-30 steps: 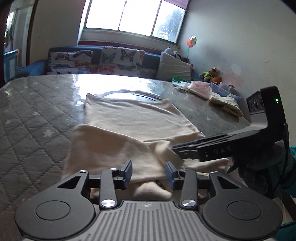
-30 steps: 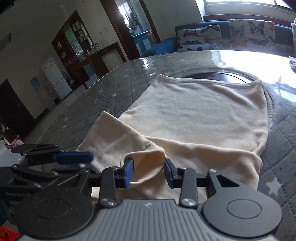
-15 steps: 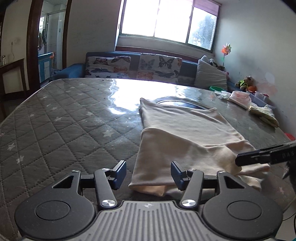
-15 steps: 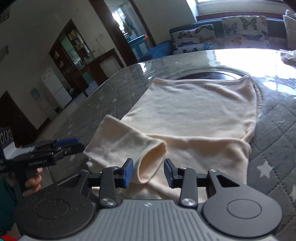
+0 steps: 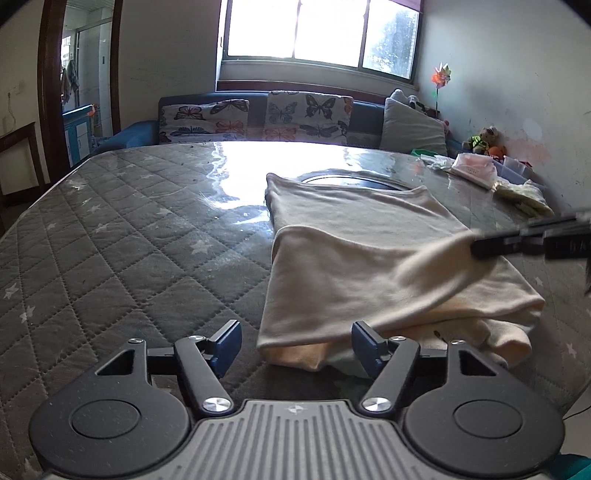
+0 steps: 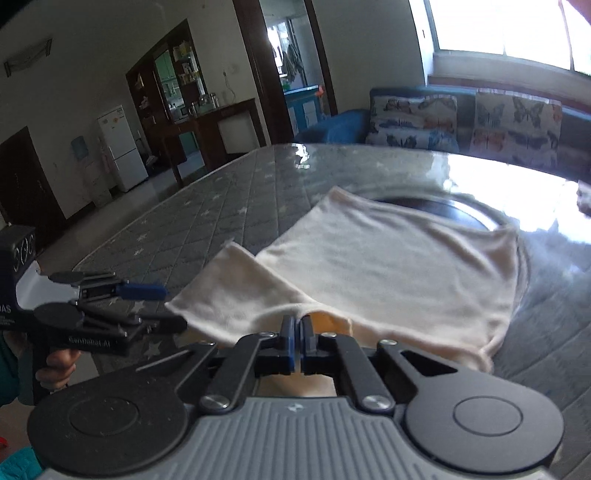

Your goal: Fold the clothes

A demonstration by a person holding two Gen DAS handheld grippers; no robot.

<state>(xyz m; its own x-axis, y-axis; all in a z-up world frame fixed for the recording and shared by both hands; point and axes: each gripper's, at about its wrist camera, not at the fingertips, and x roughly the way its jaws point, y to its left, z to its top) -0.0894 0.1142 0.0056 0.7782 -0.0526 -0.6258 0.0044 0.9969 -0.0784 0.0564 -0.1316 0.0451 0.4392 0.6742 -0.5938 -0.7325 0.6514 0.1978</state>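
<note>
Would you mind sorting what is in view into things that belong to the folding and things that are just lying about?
Folding: cream garment; right gripper, shut on its sleeve; left gripper, open.

Lying about: packets; soft toys; grey cushion.

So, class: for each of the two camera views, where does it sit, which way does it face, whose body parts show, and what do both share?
Left wrist: sits on the open left gripper, facing the window across the table; no body shows.
Right wrist: sits on the right gripper, shut on the cream garment, facing the doorway; a hand holds the left gripper.
Both share garment, table, butterfly cushions.
</note>
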